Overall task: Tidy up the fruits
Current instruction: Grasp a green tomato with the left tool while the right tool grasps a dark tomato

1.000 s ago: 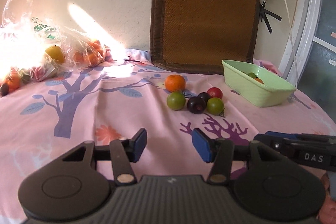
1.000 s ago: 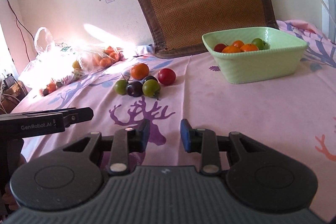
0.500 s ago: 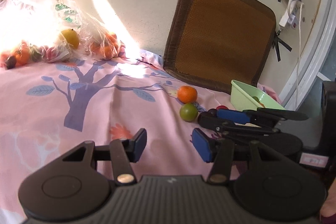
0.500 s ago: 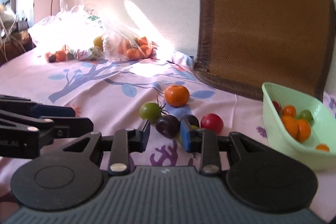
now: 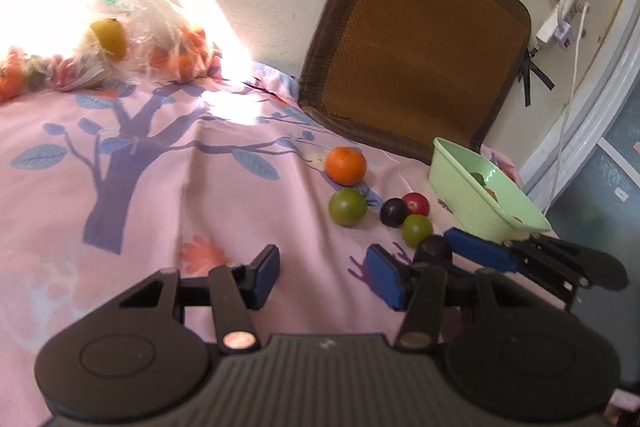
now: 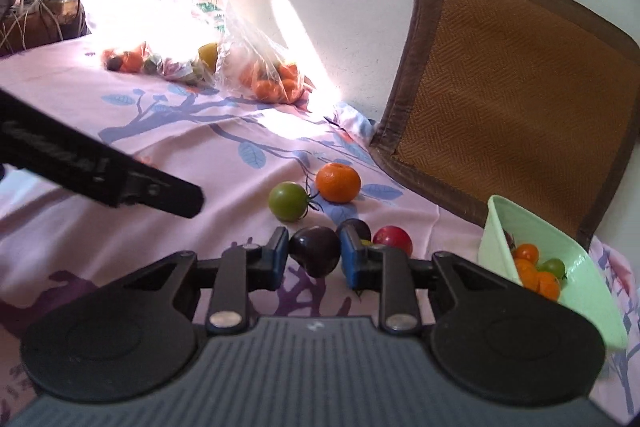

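Note:
Loose fruit lies on the pink cloth: an orange mandarin [image 5: 345, 165], a green tomato [image 5: 347, 206], a red tomato [image 5: 416, 203], a dark plum-coloured tomato [image 5: 391, 212] and a second green tomato [image 5: 417, 230]. My right gripper [image 6: 314, 259] has another dark purple tomato [image 6: 314, 251] between its blue pads. Its jaws are closing, and both pads touch the fruit. A pale green bowl [image 6: 492, 231] with several small orange, green and red fruits stands to the right. My left gripper [image 5: 322, 277] is open over bare cloth, left of the cluster, with nothing between its fingers.
Clear plastic bags [image 6: 180, 39] of fruit lie at the far left in glaring sunlight. A brown woven cushion [image 5: 416, 47] leans on the wall behind the bowl. A power strip and cord [image 5: 560, 27] hang at the right wall.
My right gripper has moved in over the fruit cluster, rolled, and closed around the dark purple tomato. The left gripper has rolled and shifted a little, still open.

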Demonstrator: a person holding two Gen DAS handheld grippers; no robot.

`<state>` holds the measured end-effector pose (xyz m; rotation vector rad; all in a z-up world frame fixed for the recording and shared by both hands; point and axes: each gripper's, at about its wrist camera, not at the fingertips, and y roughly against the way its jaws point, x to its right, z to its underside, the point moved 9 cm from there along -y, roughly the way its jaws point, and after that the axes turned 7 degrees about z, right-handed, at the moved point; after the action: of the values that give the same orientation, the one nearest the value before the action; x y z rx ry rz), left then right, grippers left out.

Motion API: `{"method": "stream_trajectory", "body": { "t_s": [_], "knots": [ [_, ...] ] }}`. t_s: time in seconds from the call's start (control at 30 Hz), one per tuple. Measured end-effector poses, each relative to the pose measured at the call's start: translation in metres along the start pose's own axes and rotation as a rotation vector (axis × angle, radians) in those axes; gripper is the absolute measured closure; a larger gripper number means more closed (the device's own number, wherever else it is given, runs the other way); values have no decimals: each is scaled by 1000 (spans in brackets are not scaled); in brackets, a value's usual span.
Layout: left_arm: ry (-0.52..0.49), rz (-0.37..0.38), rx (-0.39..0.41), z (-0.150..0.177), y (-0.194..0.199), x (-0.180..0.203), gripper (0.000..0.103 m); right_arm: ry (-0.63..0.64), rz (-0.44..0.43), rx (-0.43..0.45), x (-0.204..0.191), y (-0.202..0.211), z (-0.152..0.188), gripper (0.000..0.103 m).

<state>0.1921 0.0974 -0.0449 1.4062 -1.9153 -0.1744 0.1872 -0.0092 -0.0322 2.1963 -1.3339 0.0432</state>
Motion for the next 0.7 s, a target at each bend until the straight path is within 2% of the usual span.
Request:
{"method": "stream_trajectory", "body": {
  "t_s": [0.07, 0.23, 0.3, 0.33, 0.4, 0.53, 0.7],
  "knots": [
    [-56, -15, -16, -9, -14, 10, 48, -34, 11, 6, 4, 18, 10, 72],
    [-165, -87, -21, -26, -51, 22, 48, -125, 55, -35, 17, 40, 39, 72],
    [-186, -112, -39, -24, -62, 21, 50, -155, 59, -49, 22, 44, 48, 72],
    [-192, -126, -46, -22, -67, 19, 55, -166, 52, -44, 22, 45, 50, 72],
    [-196, -130, -31, -23, -65, 19, 73, -175, 47, -46, 22, 45, 51, 72],
    [-177, -132, -25, -17, -50, 19, 74, -179, 52, -39, 21, 48, 52, 72],
    [-211, -54, -45, 25, -7, 47, 74, -234, 55, -8, 26, 70, 56, 72]
  ]
}}
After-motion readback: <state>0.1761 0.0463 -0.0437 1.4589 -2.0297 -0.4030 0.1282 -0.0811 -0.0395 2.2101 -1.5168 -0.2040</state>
